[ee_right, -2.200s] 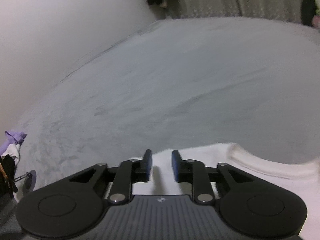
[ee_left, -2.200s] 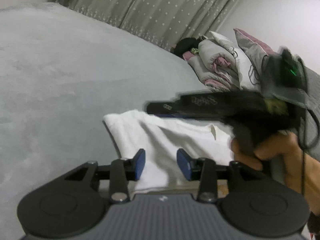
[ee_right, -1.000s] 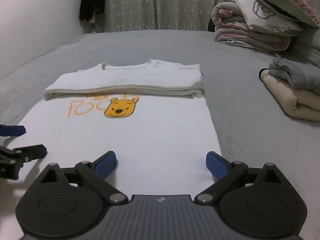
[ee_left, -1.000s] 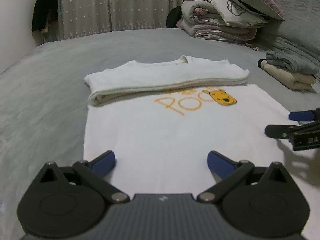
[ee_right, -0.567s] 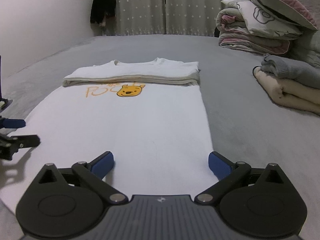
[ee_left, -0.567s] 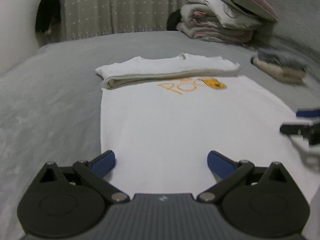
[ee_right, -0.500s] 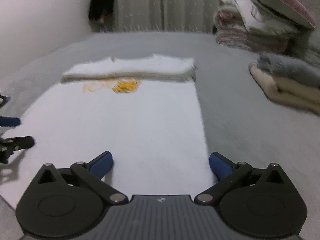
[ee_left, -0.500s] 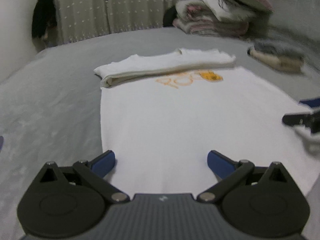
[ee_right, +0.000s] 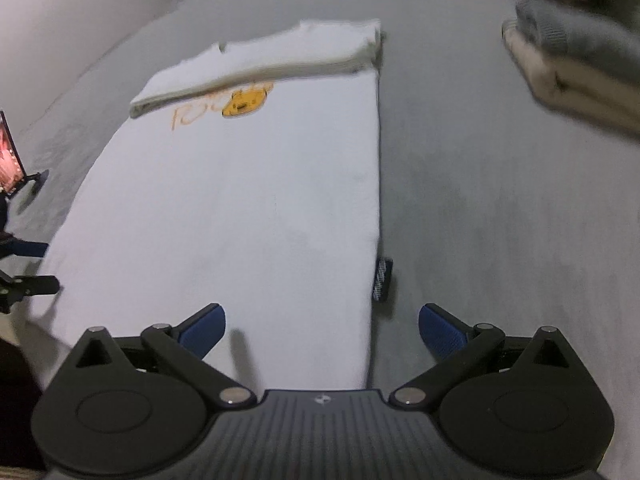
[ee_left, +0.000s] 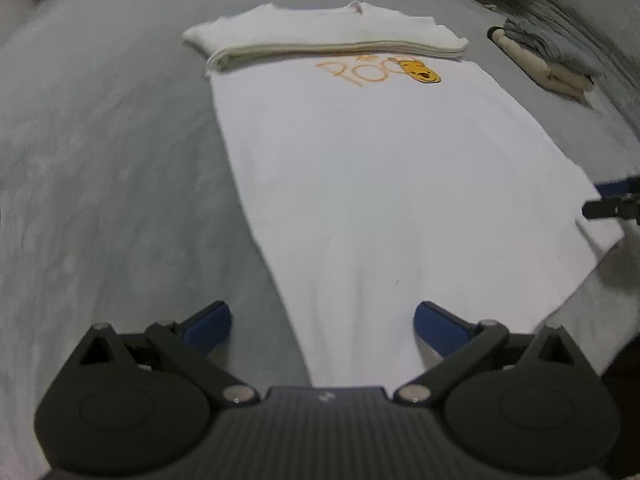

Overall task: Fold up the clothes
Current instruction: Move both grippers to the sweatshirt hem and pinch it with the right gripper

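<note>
White t-shirt (ee_left: 384, 184) hem corners lie between each gripper's wide-spread jaws.

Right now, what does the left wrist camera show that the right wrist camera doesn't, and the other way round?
Only the left wrist view shows the right gripper at the shirt's far hem corner. Only the right wrist view shows the small black tag at the shirt's side edge and a lit screen on a stand. Both show the white T-shirt with its top folded over, the folded clothes pile, and open jaws.
</note>
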Available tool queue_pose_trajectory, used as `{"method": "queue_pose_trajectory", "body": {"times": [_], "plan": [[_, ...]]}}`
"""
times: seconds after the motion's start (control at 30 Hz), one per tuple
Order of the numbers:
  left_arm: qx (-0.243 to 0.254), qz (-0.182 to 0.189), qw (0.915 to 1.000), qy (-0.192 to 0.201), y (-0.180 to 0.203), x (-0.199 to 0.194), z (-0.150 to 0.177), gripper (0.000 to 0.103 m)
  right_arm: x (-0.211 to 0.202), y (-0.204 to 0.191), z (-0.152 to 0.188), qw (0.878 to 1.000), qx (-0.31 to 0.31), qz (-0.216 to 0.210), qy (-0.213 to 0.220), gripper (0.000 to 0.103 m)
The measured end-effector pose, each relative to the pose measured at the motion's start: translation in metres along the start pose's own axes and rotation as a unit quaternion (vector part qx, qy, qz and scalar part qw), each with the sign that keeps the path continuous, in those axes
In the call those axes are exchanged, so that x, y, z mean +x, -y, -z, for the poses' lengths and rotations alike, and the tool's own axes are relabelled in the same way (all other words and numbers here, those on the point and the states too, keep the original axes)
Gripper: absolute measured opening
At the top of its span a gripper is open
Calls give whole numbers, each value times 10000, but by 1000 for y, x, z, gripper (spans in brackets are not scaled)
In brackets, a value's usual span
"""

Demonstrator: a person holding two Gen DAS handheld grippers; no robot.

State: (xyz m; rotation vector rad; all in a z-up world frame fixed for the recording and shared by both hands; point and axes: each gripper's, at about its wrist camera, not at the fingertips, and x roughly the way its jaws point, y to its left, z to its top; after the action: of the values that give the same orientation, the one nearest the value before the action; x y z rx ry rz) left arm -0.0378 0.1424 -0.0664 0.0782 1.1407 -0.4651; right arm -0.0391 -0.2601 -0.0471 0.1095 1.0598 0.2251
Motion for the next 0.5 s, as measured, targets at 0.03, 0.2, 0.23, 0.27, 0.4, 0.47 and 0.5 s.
{"method": "queue_pose_trajectory", "body": {"times": [0.03,0.2,0.23,0.27,0.4,0.47,0.5], "plan": [[-122,118,9998,-36,-6,-3,1,102,-2,3,0,9999,37,-65,-107,103],[-673,661,9955,-99,-31,-14,12,83,-14,19,1,9973,226,-382,-580,89],[-734,766,9943,-117,-34,-15,15,82,-16,22,3,9969,274,-440,-592,84],[-791,872,9930,-127,-36,-16,18,80,-18,25,5,9964,322,-497,-604,80],[-1011,1279,9865,-173,-40,-18,28,74,-22,35,11,9937,545,-719,-666,67],[-1083,1456,9833,-163,-40,-16,34,72,-21,37,13,9925,599,-799,-701,61],[-1094,1518,9822,-142,-39,-14,36,72,-21,37,14,9922,602,-828,-710,60]]}}
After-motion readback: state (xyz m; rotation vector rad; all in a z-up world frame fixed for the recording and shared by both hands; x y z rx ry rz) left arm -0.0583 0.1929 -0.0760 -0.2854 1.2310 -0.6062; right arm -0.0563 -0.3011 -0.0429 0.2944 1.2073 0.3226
